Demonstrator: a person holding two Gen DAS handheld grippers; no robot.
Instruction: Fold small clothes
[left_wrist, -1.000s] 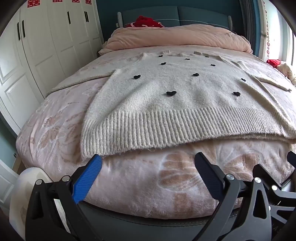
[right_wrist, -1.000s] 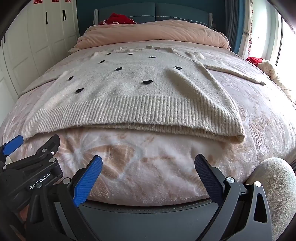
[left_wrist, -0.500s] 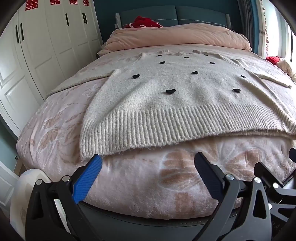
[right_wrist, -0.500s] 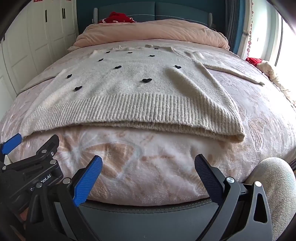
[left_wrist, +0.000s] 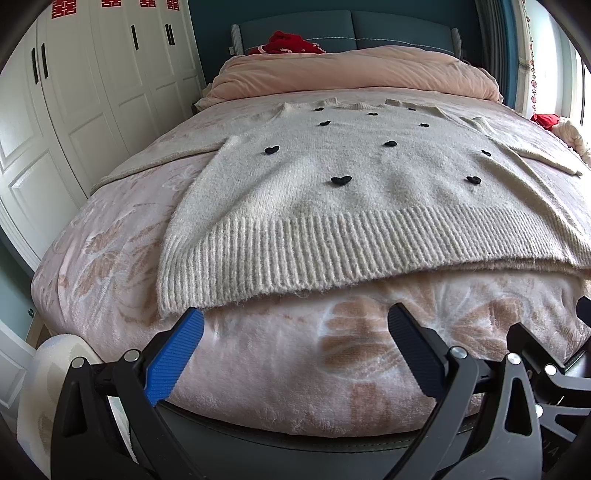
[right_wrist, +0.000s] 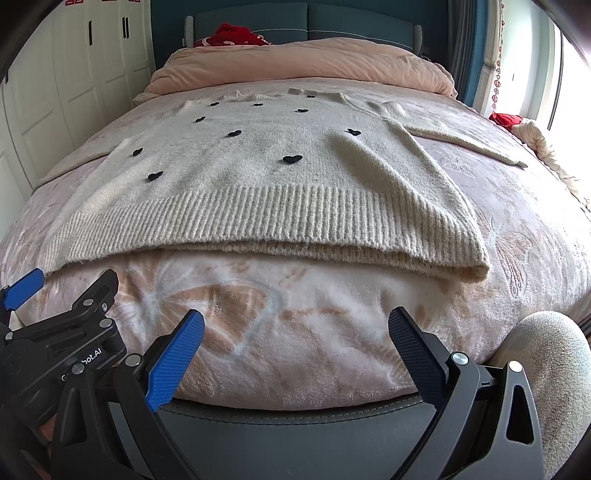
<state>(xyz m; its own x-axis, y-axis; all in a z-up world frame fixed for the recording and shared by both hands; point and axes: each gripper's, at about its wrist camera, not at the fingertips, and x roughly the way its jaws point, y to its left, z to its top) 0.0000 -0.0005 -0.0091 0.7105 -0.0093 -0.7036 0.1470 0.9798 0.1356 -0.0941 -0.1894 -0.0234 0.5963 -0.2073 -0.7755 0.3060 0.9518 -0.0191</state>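
Your left gripper (left_wrist: 295, 347) and right gripper (right_wrist: 295, 349) both hang at the bed's foot, jaws apart, holding nothing. Beyond them the sweater (left_wrist: 354, 206) lies flat on the blanket (left_wrist: 332, 354); pink duvet (left_wrist: 354, 74) farthest.

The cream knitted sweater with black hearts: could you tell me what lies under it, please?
The cream knitted sweater lies on a pink floral fleece blanket, visible around its hem. Whatever is beneath its middle is covered.

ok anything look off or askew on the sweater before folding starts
One thing: a raised diagonal ridge bunches the knit on the sweater toward its near right corner, and the hem there sits doubled up. The rest lies flat. Both tongs, left and right, are open and clear of it.
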